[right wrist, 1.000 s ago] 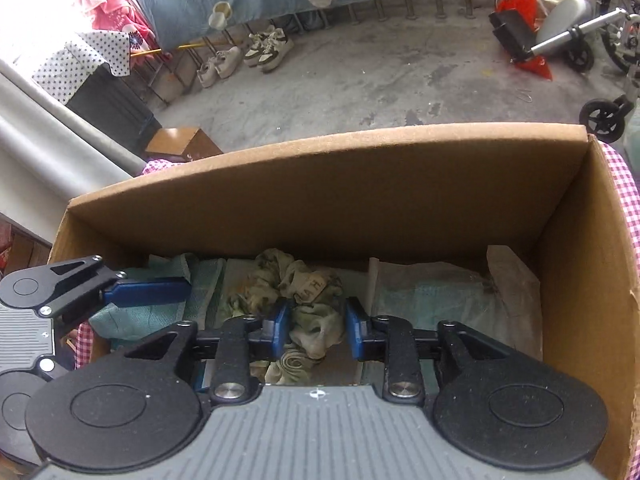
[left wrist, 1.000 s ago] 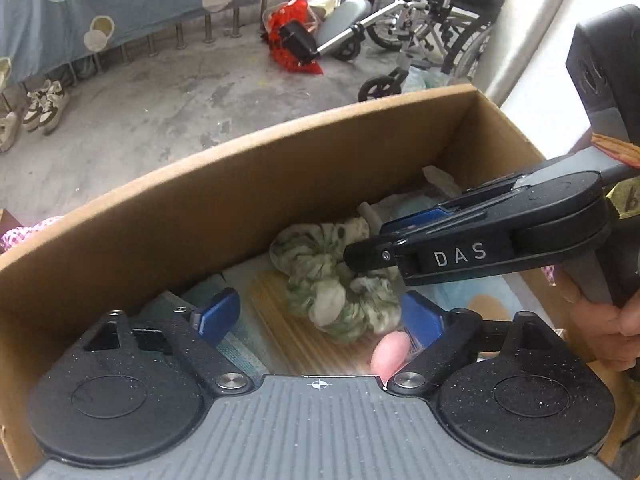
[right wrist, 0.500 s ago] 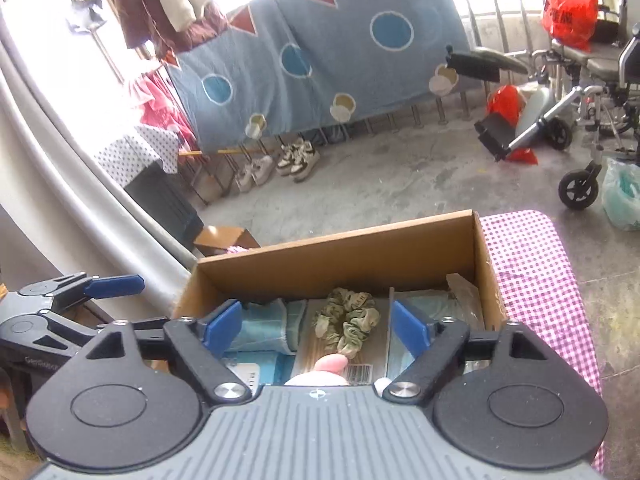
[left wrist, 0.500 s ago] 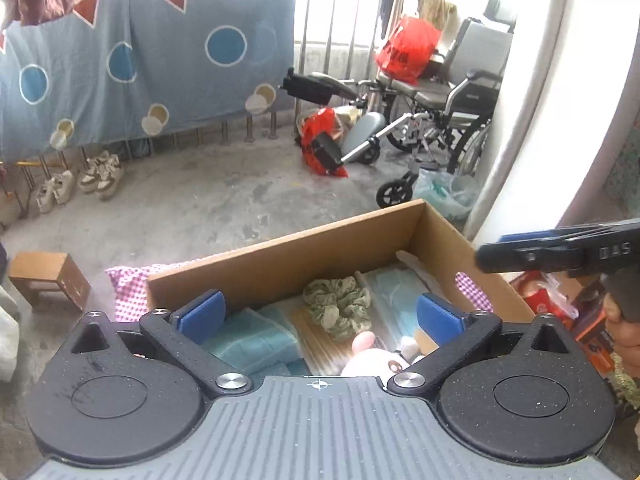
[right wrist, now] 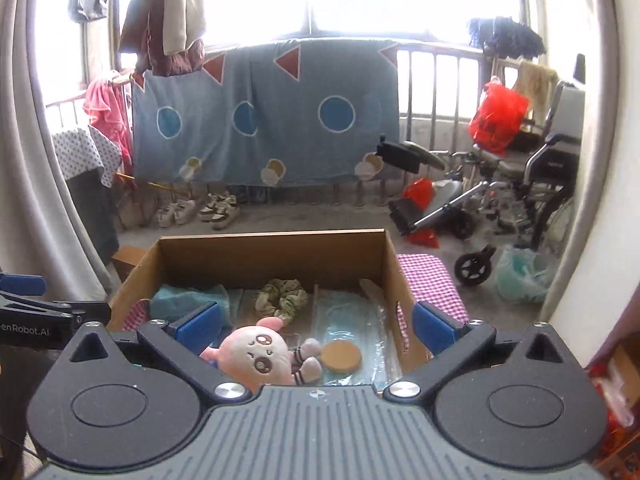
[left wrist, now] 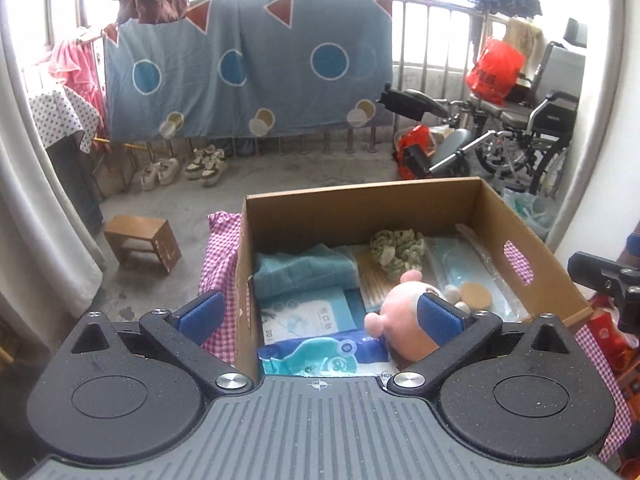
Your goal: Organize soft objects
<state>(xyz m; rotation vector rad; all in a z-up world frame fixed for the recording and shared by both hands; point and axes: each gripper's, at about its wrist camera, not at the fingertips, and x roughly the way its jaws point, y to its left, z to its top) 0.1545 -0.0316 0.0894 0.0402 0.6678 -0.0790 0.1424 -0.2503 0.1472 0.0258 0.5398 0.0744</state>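
Note:
An open cardboard box (left wrist: pixel 360 204) (right wrist: pixel 272 248) holds soft things: a green scrunchie (left wrist: pixel 396 246) (right wrist: pixel 282 298) at the back, a folded teal towel (left wrist: pixel 304 272) (right wrist: pixel 180 300) on the left, a pink plush toy (left wrist: pixel 404 330) (right wrist: pixel 256 358) at the front, a round tan puff (left wrist: pixel 475 297) (right wrist: pixel 341 355), and a blue wipes pack (left wrist: pixel 324 354). My left gripper (left wrist: pixel 318 314) is open and empty, above and in front of the box. My right gripper (right wrist: pixel 316 326) is open and empty, also drawn back above the box.
The box stands on a pink checked cloth (left wrist: pixel 220 256) (right wrist: pixel 430 280). Beyond are a concrete floor, a small wooden stool (left wrist: pixel 142 242), shoes (left wrist: pixel 204 164), a hanging blue sheet (right wrist: pixel 264 120), a wheelchair (right wrist: pixel 500 196) and red packets (left wrist: pixel 608 336) at the right.
My right gripper let go of the green scrunchie, which now lies in the box. Both grippers opened wide and pulled back up and away from the box.

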